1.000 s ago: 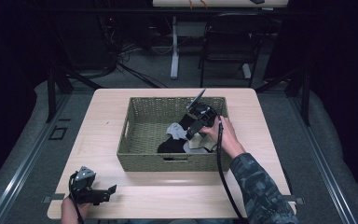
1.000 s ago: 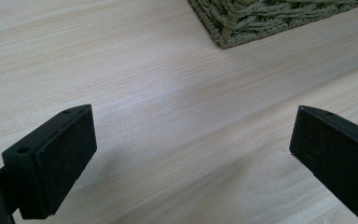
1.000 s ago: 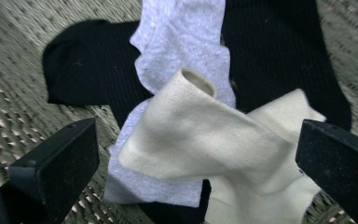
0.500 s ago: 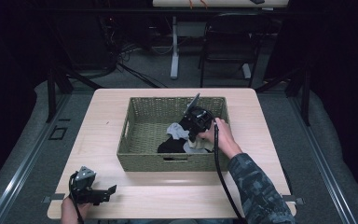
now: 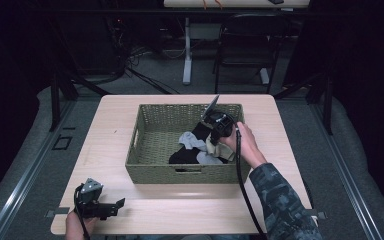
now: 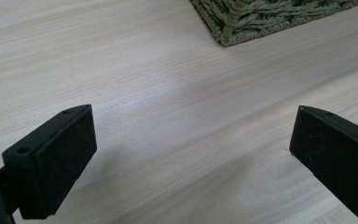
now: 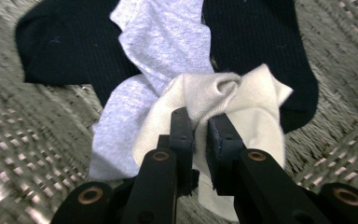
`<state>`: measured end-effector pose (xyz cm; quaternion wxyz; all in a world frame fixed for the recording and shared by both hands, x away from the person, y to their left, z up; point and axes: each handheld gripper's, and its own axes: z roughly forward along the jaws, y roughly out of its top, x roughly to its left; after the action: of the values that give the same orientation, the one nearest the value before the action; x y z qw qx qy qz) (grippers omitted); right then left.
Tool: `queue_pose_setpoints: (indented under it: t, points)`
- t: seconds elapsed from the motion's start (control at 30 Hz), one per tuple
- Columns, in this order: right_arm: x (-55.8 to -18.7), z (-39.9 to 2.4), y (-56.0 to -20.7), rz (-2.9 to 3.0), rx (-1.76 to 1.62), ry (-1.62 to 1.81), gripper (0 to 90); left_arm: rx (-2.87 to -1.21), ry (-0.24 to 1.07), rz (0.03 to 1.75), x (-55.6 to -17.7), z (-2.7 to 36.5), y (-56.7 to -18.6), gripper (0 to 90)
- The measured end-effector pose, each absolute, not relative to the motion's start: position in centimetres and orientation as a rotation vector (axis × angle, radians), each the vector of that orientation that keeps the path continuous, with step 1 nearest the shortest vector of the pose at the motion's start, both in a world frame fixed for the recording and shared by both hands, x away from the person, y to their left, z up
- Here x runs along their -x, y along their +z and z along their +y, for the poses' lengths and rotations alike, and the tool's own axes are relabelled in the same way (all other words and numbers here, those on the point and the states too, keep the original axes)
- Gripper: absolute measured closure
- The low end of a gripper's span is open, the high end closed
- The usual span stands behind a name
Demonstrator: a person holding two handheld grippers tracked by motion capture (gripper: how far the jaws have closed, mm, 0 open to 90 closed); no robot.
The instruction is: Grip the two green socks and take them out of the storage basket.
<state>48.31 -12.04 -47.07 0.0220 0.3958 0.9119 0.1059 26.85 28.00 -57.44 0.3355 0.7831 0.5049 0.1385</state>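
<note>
At the front-left corner of the desk (image 5: 115,120) the left tool (image 5: 114,206) sits parked in the person's hand, same spot as a second ago. Its jaws stand wide apart in the left gripper view, nothing between them but bare wood, with a corner of the basket (image 6: 261,18) ahead.

Middle of the desk: the green woven basket (image 5: 155,172) holds a small heap of socks: black socks (image 7: 65,46) underneath, a grey sock (image 7: 158,42) across them, a cream sock (image 7: 256,107) on top at the near right side.

Right side: the right tool (image 7: 200,122), which a second ago hung wide open above the heap, has just been closing and now pinches a bunched fold of the cream sock, pads pressing the cloth from both sides. The right hand (image 5: 242,145) has edged down into the basket since then.

Read: grasp made, lift is next. The grey sock touches the cream one right at the pinch; can't quite tell if a bit of it is caught too, so it may drag along.
</note>
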Motion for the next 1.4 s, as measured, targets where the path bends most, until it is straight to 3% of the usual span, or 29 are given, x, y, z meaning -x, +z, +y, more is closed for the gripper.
queue_pose_setpoints:
  t: [1.4]
  points:
    - [-47.3, -14.6, -37.1, 2.786, -1.183, 0.459, 81.7, -2.044, 0.361, 1.315, -27.0, 28.0, -57.4, 0.4]
